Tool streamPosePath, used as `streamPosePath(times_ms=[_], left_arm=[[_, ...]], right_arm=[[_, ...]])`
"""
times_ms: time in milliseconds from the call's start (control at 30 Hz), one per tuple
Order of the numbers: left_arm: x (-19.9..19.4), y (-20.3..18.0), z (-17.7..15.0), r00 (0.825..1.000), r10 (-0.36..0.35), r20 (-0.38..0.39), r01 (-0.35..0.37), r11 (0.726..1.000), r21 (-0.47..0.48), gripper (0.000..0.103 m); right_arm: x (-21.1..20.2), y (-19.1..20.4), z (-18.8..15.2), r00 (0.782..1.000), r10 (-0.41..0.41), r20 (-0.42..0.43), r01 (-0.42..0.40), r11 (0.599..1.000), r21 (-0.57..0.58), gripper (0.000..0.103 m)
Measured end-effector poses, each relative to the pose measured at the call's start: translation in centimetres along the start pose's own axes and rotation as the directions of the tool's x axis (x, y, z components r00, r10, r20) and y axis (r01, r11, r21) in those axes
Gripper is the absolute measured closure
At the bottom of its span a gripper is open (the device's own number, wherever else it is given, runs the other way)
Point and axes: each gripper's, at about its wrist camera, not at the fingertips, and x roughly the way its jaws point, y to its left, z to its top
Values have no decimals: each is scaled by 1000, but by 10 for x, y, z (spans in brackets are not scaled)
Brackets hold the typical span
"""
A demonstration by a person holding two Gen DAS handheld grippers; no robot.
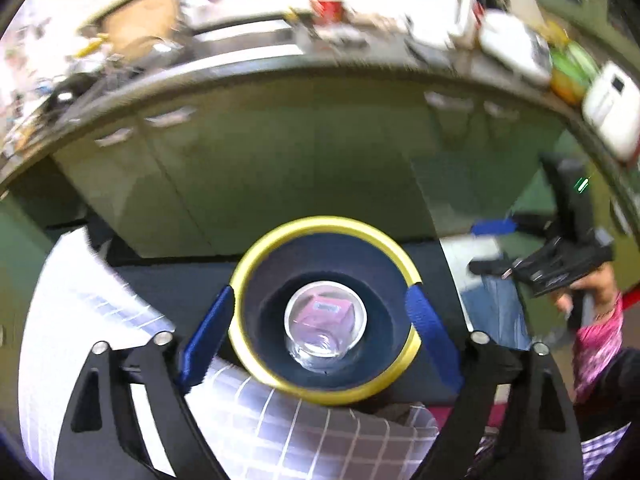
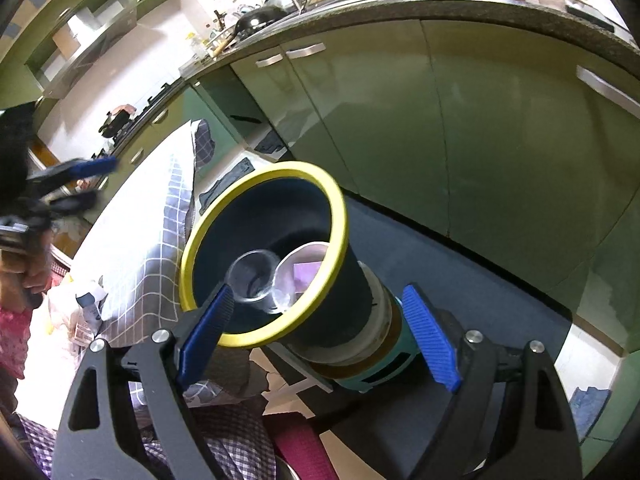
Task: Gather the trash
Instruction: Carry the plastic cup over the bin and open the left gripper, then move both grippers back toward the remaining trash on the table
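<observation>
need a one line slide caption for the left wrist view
Open left gripper poised above a yellow-rimmed bin holding a clear plastic cup, green kitchen cabinets behind.

Left gripper (image 1: 320,332) hangs angled downward over the yellow-rimmed bin (image 1: 256,256), blue pads spread wide, clamping nothing. Right gripper (image 2: 320,336) tilts down at the bin's side, jaws wide open and empty. A bare hand (image 1: 596,284) grips its handle.

A dark mat (image 2: 460,264) is spread on the floor (image 2: 592,344), and the yellow-rimmed bin (image 2: 320,312) is stood on it.
</observation>
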Motion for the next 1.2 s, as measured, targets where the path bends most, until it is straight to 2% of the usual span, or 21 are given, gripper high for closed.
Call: streamPosePath(times_ms=[100,233,300,367,500,567,767,967,1067,1200], left_arm=[[-43,7,-20,994,79,69,-73,993,-89,12],[-94,22,-64,971,197,131,-165,961,-223,9],[-115,27,-95,949,286,136,-237,926,-295,8],[-136,38,-125,931,340,130,-277,893,-354,8],[-175,55,-184,903,414,114,-315,818,-481,5],[-194,61,-215,872,480,92,-364,764,-533,5],[-235,66,-298,802,596,41,-442,638,-630,5],[-252,69,-352,741,669,-51,-531,538,-655,5],[-259,74,-364,717,693,-67,-548,503,-668,5],[-263,77,-370,709,702,-65,-547,489,-679,5]], right_arm=[[11,10,-1,1000,17,-26,-17,1000,-20,21],[22,29,-1,998,36,-56,-39,998,-57,21],[29,43,-1,996,45,-75,-51,995,-88,21],[33,56,0,995,52,-91,-62,991,-116,21],[42,86,1,990,69,-119,-89,980,-175,21],[50,107,0,986,84,-142,-113,970,-213,21],[70,167,-6,966,137,-219,-202,930,-308,21],[78,217,-16,939,211,-272,-300,888,-348,21],[76,241,-24,926,243,-287,-343,858,-381,21],[84,270,-33,904,285,-319,-398,832,-386,21]])
